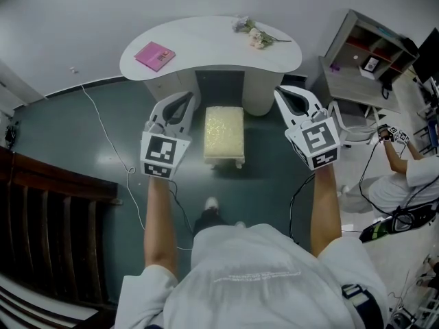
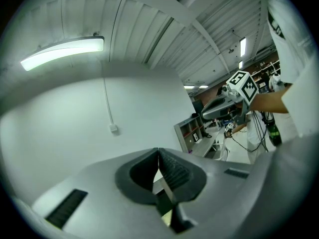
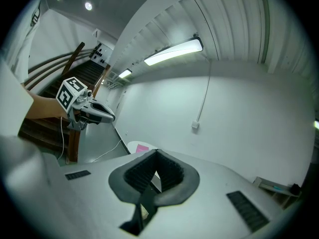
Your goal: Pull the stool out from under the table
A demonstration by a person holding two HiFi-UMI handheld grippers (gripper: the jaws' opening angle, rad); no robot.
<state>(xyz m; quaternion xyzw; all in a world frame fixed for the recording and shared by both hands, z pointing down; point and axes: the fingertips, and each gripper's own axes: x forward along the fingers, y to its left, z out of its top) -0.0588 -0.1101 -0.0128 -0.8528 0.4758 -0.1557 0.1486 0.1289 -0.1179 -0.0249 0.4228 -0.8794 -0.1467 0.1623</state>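
The stool (image 1: 223, 134), white-framed with a pale yellow cushion, stands on the dark floor with its far end at the knee recess of the white table (image 1: 206, 43). My left gripper (image 1: 188, 97) hovers left of the stool, shut and empty. On the stool's right, my right gripper (image 1: 280, 90) is raised, also shut with nothing held. Both point upward toward the wall. In the left gripper view the shut left gripper (image 2: 158, 151) faces the wall, with the right gripper (image 2: 227, 104) at the side. In the right gripper view the right gripper (image 3: 156, 154) is shut and the left gripper (image 3: 93, 113) is at left.
A pink book (image 1: 154, 55) and a flower sprig (image 1: 255, 36) lie on the table. A grey shelf unit (image 1: 367, 57) stands at the right, with a seated person (image 1: 411, 177) beyond. A white cable (image 1: 103, 129) trails on the floor; a dark wooden stair rail (image 1: 55, 225) is at left.
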